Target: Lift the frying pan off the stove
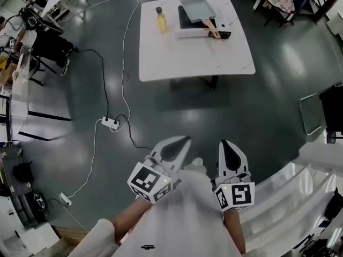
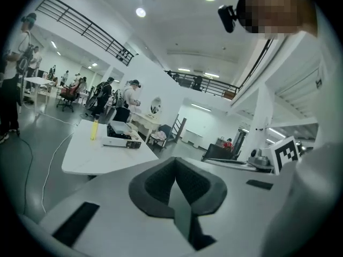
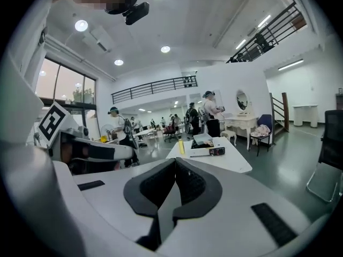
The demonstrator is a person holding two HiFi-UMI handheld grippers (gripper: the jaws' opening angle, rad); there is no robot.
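Note:
A square grey frying pan (image 1: 197,8) with a wooden handle rests on a white portable stove (image 1: 201,32), at the far side of a white table (image 1: 182,58). A yellow bottle (image 1: 161,20) stands to the stove's left. In the head view both grippers are low in the picture, far from the table, over the dark floor. My left gripper (image 1: 184,140) is shut and holds nothing. My right gripper (image 1: 224,142) is likewise shut and empty. The left gripper view shows the stove (image 2: 122,141) small and distant past its shut jaws (image 2: 176,163). The right gripper view shows the pan (image 3: 202,138) beyond its shut jaws (image 3: 175,162).
A power strip (image 1: 111,123) and white cables lie on the floor left of the path to the table. A folding chair (image 1: 316,111) stands at the right and another chair (image 1: 286,1) behind the table. Cluttered desks line the left edge. People stand in the background.

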